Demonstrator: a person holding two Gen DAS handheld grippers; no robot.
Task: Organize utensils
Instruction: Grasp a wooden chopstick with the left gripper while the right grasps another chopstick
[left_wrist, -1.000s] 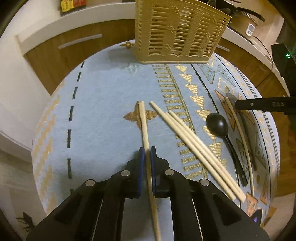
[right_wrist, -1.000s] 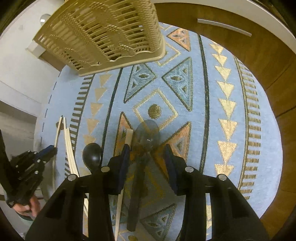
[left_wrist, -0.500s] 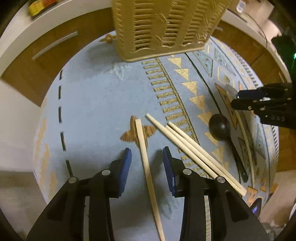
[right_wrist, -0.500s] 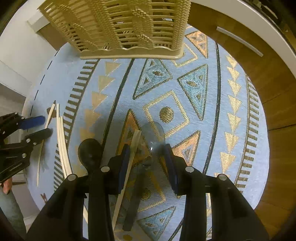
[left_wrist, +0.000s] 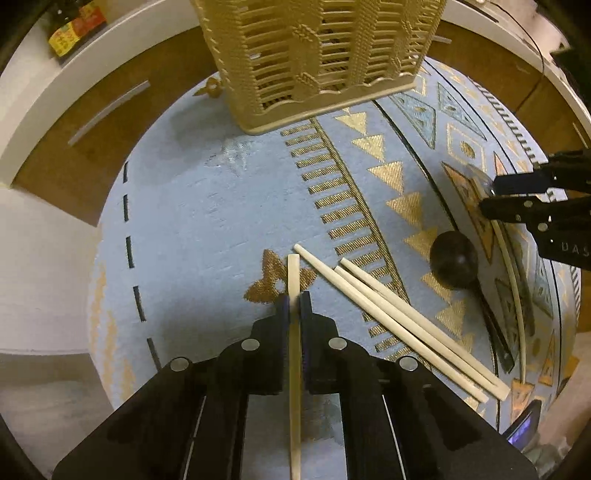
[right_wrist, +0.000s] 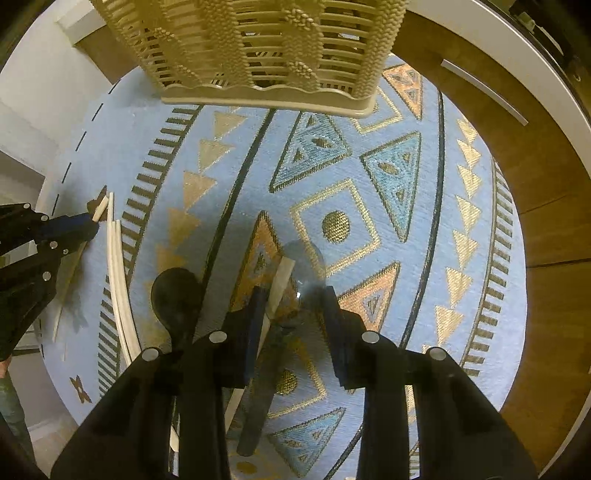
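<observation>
My left gripper (left_wrist: 294, 301) is shut on a pale wooden chopstick (left_wrist: 294, 269) that lies on the blue patterned cloth (left_wrist: 207, 221). Three more chopsticks (left_wrist: 399, 314) lie just right of it, then a black spoon (left_wrist: 453, 258). My right gripper (right_wrist: 293, 297) is open over a clear grey spoon (right_wrist: 304, 254) and another chopstick (right_wrist: 282, 273), its jaws on either side of them. The black spoon (right_wrist: 177, 291) lies left of it. The beige slatted utensil basket (left_wrist: 317, 55) stands at the far edge and also shows in the right wrist view (right_wrist: 266, 48).
The round table's edge (right_wrist: 517, 295) curves close on the right. Wooden cabinets with a white counter (left_wrist: 92, 92) stand behind the table. The left gripper shows at the left edge of the right wrist view (right_wrist: 55, 229).
My left gripper opened half a second ago and has now shut again on the chopstick, closer to its far tip. My right gripper stayed open and moved a little toward the basket.
</observation>
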